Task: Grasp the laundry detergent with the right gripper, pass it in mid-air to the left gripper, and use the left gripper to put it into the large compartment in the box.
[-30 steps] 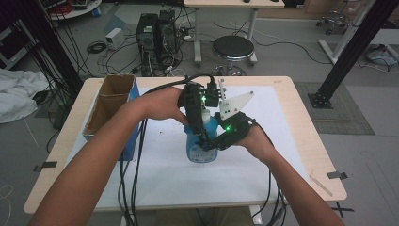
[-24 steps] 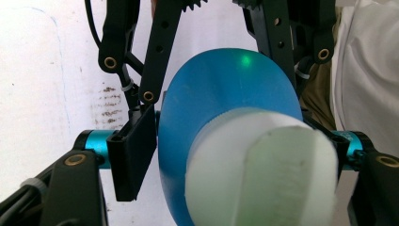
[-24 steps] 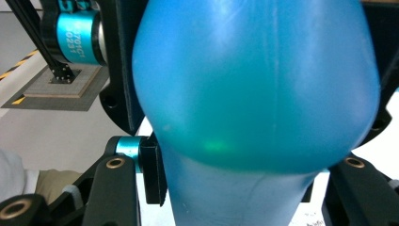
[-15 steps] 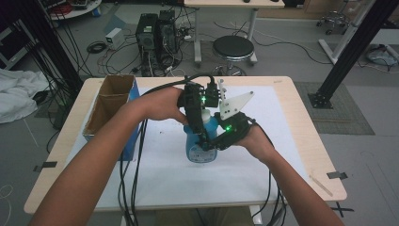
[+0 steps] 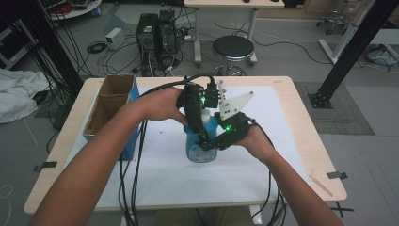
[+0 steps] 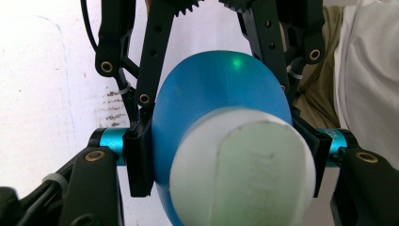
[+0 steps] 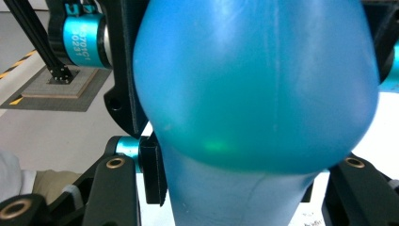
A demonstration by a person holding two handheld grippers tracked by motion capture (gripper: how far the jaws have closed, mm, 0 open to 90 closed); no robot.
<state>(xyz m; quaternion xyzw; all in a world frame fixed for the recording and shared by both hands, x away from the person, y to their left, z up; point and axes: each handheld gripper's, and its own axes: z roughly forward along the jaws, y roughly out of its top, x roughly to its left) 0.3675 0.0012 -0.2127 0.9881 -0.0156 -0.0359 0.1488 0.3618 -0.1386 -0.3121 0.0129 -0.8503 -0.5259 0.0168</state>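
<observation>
Both claws tight on blue bottle (image 5: 201, 147)

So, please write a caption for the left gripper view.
Looking down on a blue bottle with a white cap, the left gripper's black jaws pressing its sides.

Cardboard box (image 5: 109, 106) blocks the table's (image 5: 301, 155) left edge.

My high view looks forward and down over the table (image 5: 301, 141). Both gripper views sit very close on the same blue bottle (image 6: 221, 108), one facing its white cap (image 6: 244, 169).
</observation>
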